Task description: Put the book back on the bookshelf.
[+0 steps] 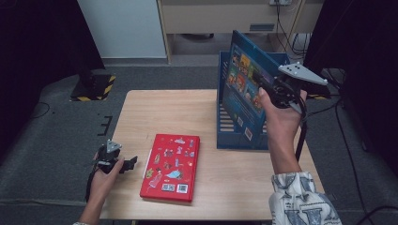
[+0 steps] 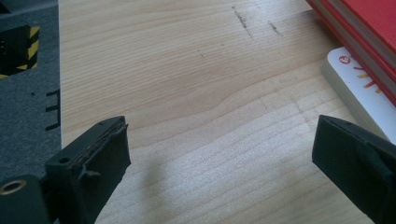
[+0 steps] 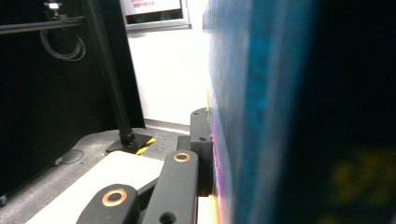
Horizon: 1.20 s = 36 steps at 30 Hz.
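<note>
While the right gripper (image 1: pixel 263 89) jaws clamp it, the blue picture-covered book (image 1: pixel 241 93) stands tilted in the blue rack (image 1: pixel 225 131).

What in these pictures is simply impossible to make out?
- Blue book, right gripper view: cover blurred, too close to the camera.
- Right hand-held gripper, high view: fingertips hidden by the book it clamps.
- Blue crate, high view: its inside is screened by the book.
- Red book, left gripper view: cut off by the frame edge.
- Red book's cover print, high view: too small to read.
</note>
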Each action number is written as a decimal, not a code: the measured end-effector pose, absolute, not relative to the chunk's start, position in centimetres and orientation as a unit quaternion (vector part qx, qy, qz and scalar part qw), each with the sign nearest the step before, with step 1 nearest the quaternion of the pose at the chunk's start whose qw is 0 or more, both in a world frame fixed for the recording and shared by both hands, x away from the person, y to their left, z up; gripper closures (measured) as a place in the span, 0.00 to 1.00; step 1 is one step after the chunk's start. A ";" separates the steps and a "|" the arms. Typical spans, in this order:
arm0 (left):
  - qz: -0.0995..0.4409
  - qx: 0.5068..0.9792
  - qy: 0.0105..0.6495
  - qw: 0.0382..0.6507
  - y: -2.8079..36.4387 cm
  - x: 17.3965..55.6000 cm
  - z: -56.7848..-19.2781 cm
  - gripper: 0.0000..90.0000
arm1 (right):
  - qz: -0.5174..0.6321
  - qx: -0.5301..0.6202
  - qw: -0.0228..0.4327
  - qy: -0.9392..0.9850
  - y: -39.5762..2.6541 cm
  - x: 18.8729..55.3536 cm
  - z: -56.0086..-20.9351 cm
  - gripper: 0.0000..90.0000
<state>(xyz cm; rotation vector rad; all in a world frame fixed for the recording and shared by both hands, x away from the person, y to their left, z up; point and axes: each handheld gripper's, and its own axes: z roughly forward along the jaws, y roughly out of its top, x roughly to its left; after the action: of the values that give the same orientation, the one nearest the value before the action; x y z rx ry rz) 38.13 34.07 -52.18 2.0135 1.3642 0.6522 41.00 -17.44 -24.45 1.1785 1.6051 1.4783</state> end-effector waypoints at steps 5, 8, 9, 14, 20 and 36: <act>0.250 0.755 0.519 0.314 34.2 38.1 -52.0 0.04 | 0.562 0.456 0.328 0.607 -17.4 42.0 -24.8 0.92; 0.249 0.754 0.520 0.314 34.3 38.1 -52.0 0.04 | 0.559 0.457 0.331 0.608 -17.2 42.6 -24.8 0.92; 0.249 0.754 0.520 0.314 34.3 38.1 -52.0 0.04 | 0.558 0.458 0.332 0.607 -17.1 42.9 -24.8 0.92; 0.248 0.753 0.520 0.317 34.2 38.1 -52.0 0.04 | 0.555 0.464 0.333 0.605 -16.5 44.3 -25.0 0.92; 0.250 0.751 0.521 0.319 34.3 38.1 -51.9 0.04 | 0.550 0.471 0.336 0.602 -16.0 45.4 -25.4 0.92; 0.249 0.750 0.522 0.322 34.3 38.2 -51.9 0.04 | 0.540 0.471 0.347 0.605 -14.2 48.0 -26.2 0.92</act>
<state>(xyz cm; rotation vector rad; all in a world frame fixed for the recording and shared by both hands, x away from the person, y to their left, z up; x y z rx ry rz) 38.17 34.26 -51.91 1.9694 1.3696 0.6539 47.96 -14.19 -26.18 1.2228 1.5703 1.4010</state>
